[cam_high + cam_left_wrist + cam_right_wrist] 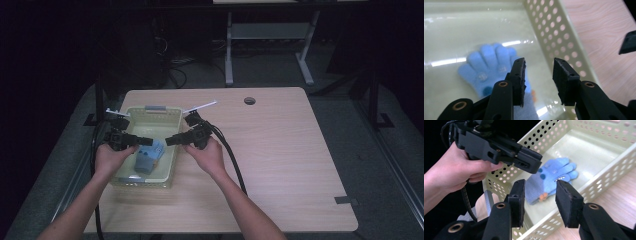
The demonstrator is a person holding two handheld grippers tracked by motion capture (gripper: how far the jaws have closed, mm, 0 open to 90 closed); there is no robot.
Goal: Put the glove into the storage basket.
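Observation:
A light blue knitted glove lies flat on the floor of a pale green perforated basket at the table's left. My left gripper hovers over the basket from its left side, open, and nothing sits between its pads. In the left gripper view the glove lies below the open left gripper, beside the basket wall. My right gripper hangs above the basket's right rim, open and empty. The right gripper view has the glove beyond my right gripper, inside the basket.
The basket stands on a light wooden table with a round cable hole at the back and a strip of tape at the front right. A black cable trails from the right gripper across the table. The legs of another table stand behind.

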